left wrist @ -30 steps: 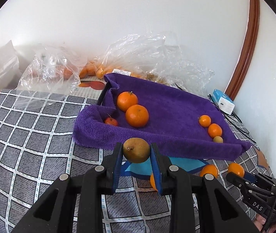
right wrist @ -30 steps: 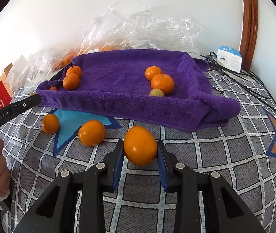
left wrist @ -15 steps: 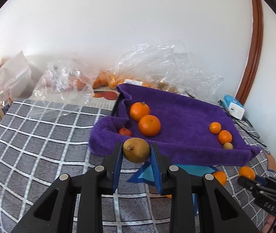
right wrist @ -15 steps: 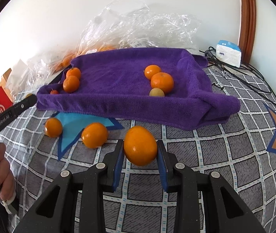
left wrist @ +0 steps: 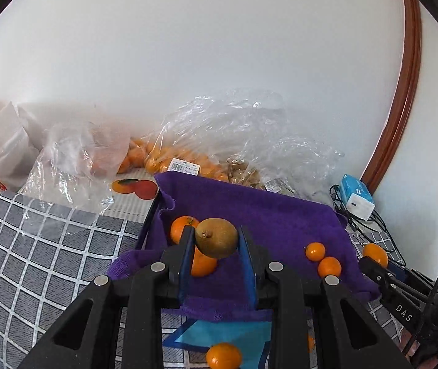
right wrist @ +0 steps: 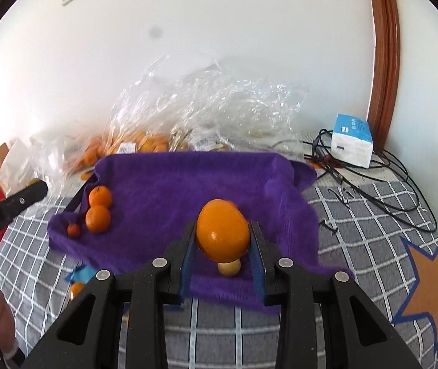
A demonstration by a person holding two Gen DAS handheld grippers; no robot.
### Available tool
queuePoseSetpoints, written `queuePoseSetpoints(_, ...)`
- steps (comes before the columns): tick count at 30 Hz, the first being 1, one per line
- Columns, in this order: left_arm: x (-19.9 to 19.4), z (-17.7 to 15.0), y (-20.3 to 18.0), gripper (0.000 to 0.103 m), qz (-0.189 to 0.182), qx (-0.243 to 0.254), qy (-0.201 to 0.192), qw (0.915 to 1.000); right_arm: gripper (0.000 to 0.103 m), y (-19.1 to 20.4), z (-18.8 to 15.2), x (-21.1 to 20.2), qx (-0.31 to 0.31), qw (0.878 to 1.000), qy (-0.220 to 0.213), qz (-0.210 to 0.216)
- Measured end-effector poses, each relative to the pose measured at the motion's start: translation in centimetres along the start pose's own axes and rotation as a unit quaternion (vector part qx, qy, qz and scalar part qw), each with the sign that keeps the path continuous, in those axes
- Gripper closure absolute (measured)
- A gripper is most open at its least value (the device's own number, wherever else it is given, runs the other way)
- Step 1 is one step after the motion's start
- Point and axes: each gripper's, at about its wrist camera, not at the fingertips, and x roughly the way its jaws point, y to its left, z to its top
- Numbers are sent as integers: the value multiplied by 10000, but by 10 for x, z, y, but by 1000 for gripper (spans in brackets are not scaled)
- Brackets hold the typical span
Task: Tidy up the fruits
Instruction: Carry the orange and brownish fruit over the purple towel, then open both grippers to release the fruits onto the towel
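My left gripper (left wrist: 215,241) is shut on a brown-green kiwi (left wrist: 216,237) and holds it over the near left part of the purple towel-lined tray (left wrist: 265,212). Two oranges (left wrist: 182,229) lie in the tray just behind the kiwi, and two small oranges (left wrist: 315,251) lie at its right. My right gripper (right wrist: 222,240) is shut on a large orange (right wrist: 222,234) above the tray's (right wrist: 172,184) near right part. A small yellow fruit (right wrist: 228,267) lies below it. Two oranges (right wrist: 98,218) and a tiny red fruit (right wrist: 73,230) lie at the tray's left end.
Clear plastic bags (left wrist: 243,141) holding more oranges lie behind the tray against the wall. A blue-white box (right wrist: 352,144) and black cables (right wrist: 388,184) lie at the right. Loose oranges (left wrist: 223,355) sit on the checked cloth (left wrist: 34,246) in front of the tray.
Both grippers have risen and moved forward with their fruit, from in front of the tray to over its near edge.
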Motion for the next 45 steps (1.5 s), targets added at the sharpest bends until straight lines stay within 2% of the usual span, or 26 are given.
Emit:
queuePoseSetpoints(5, 27, -16, 5, 76, -96, -132, 138, 9998, 71, -5, -3, 22, 78, 10000, 26, -36)
queuePoseSetpoints(7, 33, -21, 3, 76, -2, -9, 239, 9997, 71, -11, -12, 31, 156, 9998, 77, -22)
queuePoseSetpoints(10, 35, -28, 0, 76, -20, 77, 183, 9998, 71, -18, -21, 41, 225, 9993, 311, 4)
queuePoseSetpoints(13, 41, -34, 0, 76, -102, 73, 230, 9997, 71, -22, -22, 42, 313, 9991, 280, -7)
queuePoseSetpoints(18, 50, -39, -1, 76, -117, 94, 389, 9991, 71, -28, -26, 49, 302, 9983, 419, -263)
queuePoseSetpoints(23, 54, -44, -8, 76, -98, 308, 435, 9985, 71, -22, -29, 49, 119, 9981, 421, -444)
queuePoseSetpoints(30, 64, -45, -7, 76, -177, 190, 675, 9974, 71, -24, -30, 50, 128, 9981, 392, -448)
queuePoseSetpoints(36, 66, -45, -7, 76, -174, 178, 678, 9974, 70, -24, -29, 50, 119, 9982, 381, -451)
queuePoseSetpoints(45, 66, -46, -6, 76, -245, 120, 667, 9974, 52, -20, -29, 45, 140, 9994, 227, -235)
